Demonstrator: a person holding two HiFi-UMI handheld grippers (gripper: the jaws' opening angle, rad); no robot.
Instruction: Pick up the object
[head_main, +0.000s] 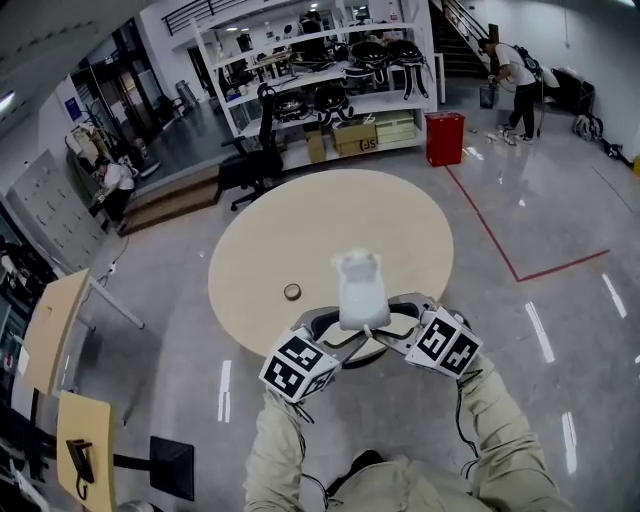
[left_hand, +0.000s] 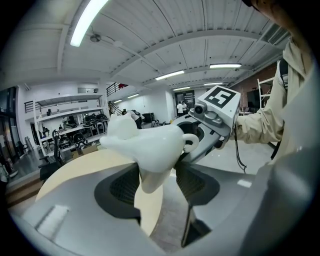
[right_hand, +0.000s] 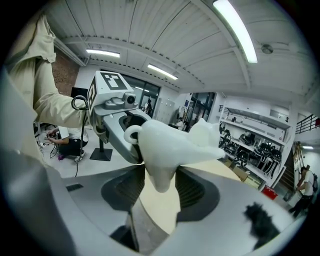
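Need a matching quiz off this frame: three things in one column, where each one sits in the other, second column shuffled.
Things:
1. white glossy jug-shaped object with a loop handle
2. small round ring
3. red box-shaped bin

Places:
A. on the floor beside the white shelving
B. flat on the round beige table
C. clamped between the left gripper and the right gripper

Pairs: 1-C, 2-B, 3-A.

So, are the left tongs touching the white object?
Touching. The left gripper view shows the left tongs pressing both sides of the white object.
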